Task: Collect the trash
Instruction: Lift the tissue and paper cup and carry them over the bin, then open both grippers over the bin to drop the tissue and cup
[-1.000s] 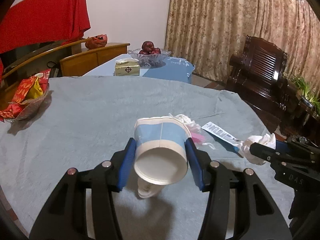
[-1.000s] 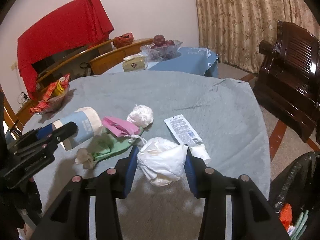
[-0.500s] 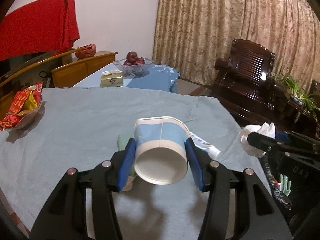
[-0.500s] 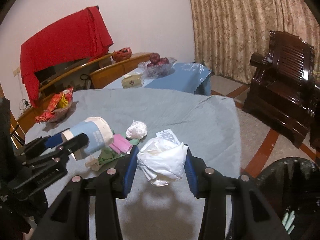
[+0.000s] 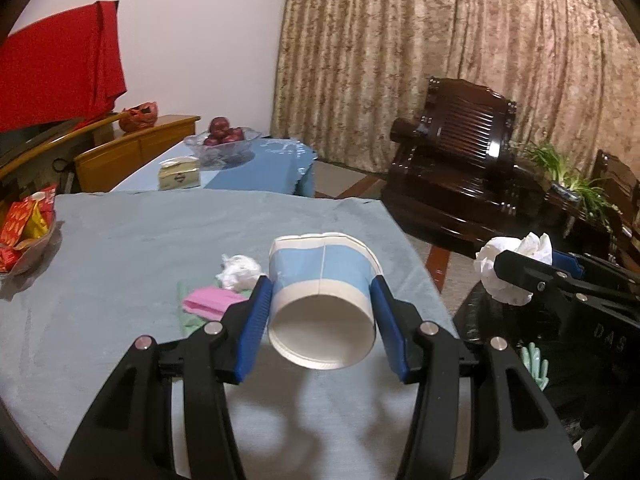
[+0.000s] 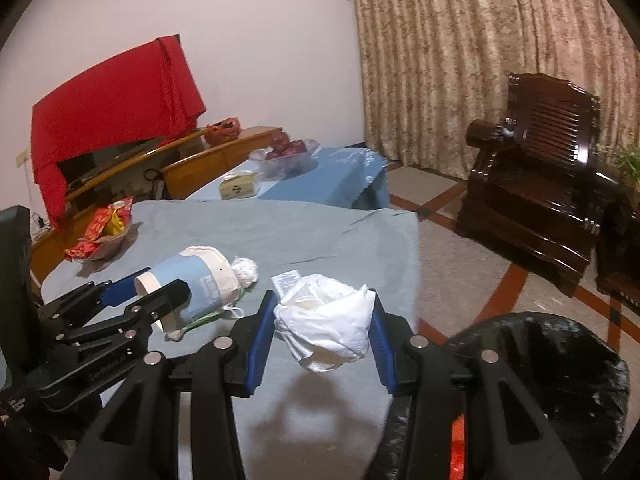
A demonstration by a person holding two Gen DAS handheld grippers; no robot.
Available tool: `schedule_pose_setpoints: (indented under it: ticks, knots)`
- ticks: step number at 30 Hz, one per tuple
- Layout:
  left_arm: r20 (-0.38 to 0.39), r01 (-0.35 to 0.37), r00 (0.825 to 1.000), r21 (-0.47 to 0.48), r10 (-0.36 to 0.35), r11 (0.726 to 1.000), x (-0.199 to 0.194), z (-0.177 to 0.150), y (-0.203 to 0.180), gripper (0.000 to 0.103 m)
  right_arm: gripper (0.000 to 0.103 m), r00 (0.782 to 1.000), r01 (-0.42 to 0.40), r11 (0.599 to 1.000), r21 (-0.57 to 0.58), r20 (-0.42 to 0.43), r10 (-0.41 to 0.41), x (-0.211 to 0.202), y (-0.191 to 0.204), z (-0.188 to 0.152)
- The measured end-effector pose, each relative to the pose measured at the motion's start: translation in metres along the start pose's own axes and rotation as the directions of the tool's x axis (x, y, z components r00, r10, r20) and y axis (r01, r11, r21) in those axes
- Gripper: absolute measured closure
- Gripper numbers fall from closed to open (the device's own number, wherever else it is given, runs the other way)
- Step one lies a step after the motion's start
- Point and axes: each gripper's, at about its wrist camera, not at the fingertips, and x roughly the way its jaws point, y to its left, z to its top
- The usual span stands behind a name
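Matt paper cup (image 5: 322,280), glossy wooden armchair (image 5: 460,168)

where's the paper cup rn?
Paper cup is clamped in the left gripper, lifted above the grey tablecloth, with a pink wrapper lying just to its left.

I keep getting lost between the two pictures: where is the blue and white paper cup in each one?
Left wrist view: the paper cup sits at centre, clamped between the left gripper's blue pads, its base toward the camera.
Right wrist view: the cup is at left, seen from the side, above the grey tablecloth.
Shared landmark: the glass fruit bowl on the blue table behind.
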Motion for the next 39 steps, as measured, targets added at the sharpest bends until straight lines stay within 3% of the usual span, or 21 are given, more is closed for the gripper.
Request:
schedule_pose_setpoints:
  ticks: [16, 27, 36, 39]
  knots:
    - [0.003, 0.166, 0.986, 0.08, -0.167, 0.983, 0.008, 0.002, -0.095, 0.053, 0.059, 0.982, 0.182, 0.98, 0.085, 0.024, -0.185, -0.063, -0.087, -0.015]
    - [-0.057, 0.275, 0.961, 0.126, -0.27, 0.953, 0.027, -0.015, -0.152, 0.053, 0.059, 0.96, 0.279, 0.952, 0.13, 0.004, -0.281, -0.092, -0.133, -0.036]
    - [-0.097, 0.343, 0.939, 0.176, -0.331, 0.923, 0.04, -0.025, -0.192, 0.053, 0.059, 0.949, 0.312, 0.938, 0.153, -0.018, -0.313, -0.101, -0.159, -0.046]
    - [-0.113, 0.371, 0.928, 0.178, -0.355, 0.912, 0.046, -0.028, -0.202, 0.048, 0.053, 0.948, 0.317, 0.935, 0.158, -0.017, -0.318, -0.104, -0.164, -0.047]
